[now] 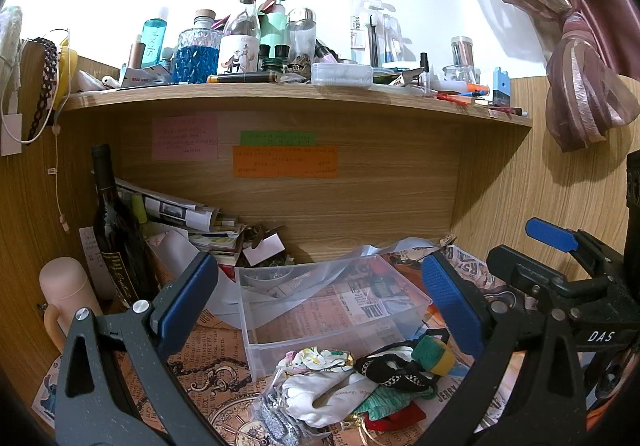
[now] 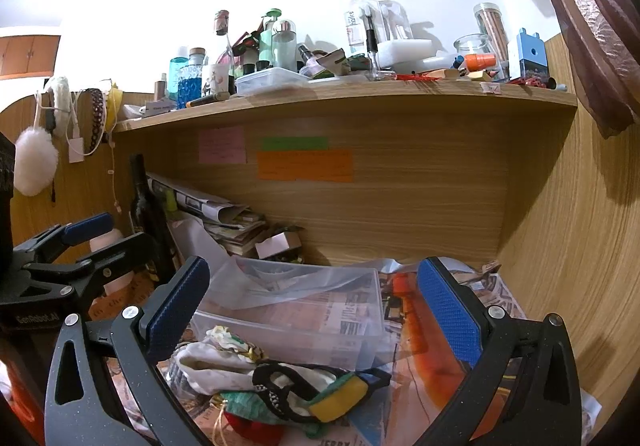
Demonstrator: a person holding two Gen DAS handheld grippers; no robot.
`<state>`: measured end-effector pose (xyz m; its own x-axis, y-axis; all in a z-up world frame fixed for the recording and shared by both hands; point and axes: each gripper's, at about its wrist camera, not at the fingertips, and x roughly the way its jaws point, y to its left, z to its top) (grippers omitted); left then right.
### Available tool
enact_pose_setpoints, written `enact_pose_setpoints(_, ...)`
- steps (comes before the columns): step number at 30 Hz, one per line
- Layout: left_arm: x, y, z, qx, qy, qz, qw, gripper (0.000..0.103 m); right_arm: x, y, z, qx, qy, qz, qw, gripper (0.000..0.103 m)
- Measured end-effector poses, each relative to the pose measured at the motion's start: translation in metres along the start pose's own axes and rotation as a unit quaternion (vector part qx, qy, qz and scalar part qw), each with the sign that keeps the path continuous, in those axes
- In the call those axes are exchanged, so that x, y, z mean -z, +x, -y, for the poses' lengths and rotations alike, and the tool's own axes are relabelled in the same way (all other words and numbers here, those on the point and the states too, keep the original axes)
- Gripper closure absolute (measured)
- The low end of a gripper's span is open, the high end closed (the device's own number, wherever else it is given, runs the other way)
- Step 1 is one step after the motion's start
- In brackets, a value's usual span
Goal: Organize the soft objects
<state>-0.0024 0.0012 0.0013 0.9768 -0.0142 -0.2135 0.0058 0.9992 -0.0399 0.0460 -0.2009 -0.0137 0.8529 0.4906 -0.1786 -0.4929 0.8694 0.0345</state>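
- Below the cluttered wooden shelf point(image 1: 296, 97), on the newspaper-print desk cover point(image 1: 208, 374), your soft things lie in one heap point(image 1: 352, 382) just in front of the clear plastic bin point(image 1: 320, 310).
- Your left gripper point(image 1: 320, 306) is spread wide with nothing between its blue pads point(image 1: 188, 298); it hangs above the heap and frames the bin, touching neither.
- Your right gripper point(image 2: 312, 310) is likewise released, its blue pads point(image 2: 448, 314) well apart and holding nothing, above the same heap point(image 2: 288, 386).
- Each gripper shows in the other's camera: the right one sits at the right edge of the left view, the left one point(image 2: 72, 246) at the left edge of the right view.
- The heap holds a white floral cloth point(image 1: 316, 360), a plain white piece point(image 1: 320, 394), a black band with a white pattern point(image 1: 392, 372), a green-and-yellow piece point(image 1: 434, 356), a teal knit point(image 1: 380, 404), something red point(image 1: 384, 424) at the bottom and a glittery grey item point(image 1: 276, 422) at its left.
- The bin stands upright and open at the top; a sheet of clear plastic film point(image 1: 320, 278) drapes across its far rim.
- To the left you have a dark wine bottle point(image 1: 114, 230) standing beside a pink mug point(image 1: 66, 294), with a pile of papers point(image 1: 188, 217) behind them.
- Pink, green and orange notes point(image 1: 284, 161) are stuck on the back panel.
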Motion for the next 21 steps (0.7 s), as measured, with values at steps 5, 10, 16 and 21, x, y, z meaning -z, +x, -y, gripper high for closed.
enact_pose_setpoints(5, -0.0001, -0.0001, -0.0003, 0.0, 0.0, 0.0, 1.0, 0.0, -0.0005, -0.0003, 0.0, 0.0, 0.0, 0.0, 1.0, 0.0)
enact_pose_setpoints(10, -0.0013, -0.0008, -0.0007, 0.001, 0.0, 0.0, 1.0, 0.0, -0.0014, -0.0005, -0.0011, -0.001, 0.002, 0.0, 1.0, 0.0)
enact_pose_setpoints(16, -0.0004, -0.0009, 0.0003, -0.001, 0.001, 0.001, 1.0, 0.0, -0.0007, -0.0008, -0.0005, -0.001, 0.001, 0.001, 1.0, 0.0)
enact_pose_setpoints(21, -0.0004, -0.001, 0.0002, -0.001, 0.001, 0.001, 1.0, 0.0, -0.0006, -0.0007, 0.0001, -0.001, 0.002, 0.001, 1.0, 0.0)
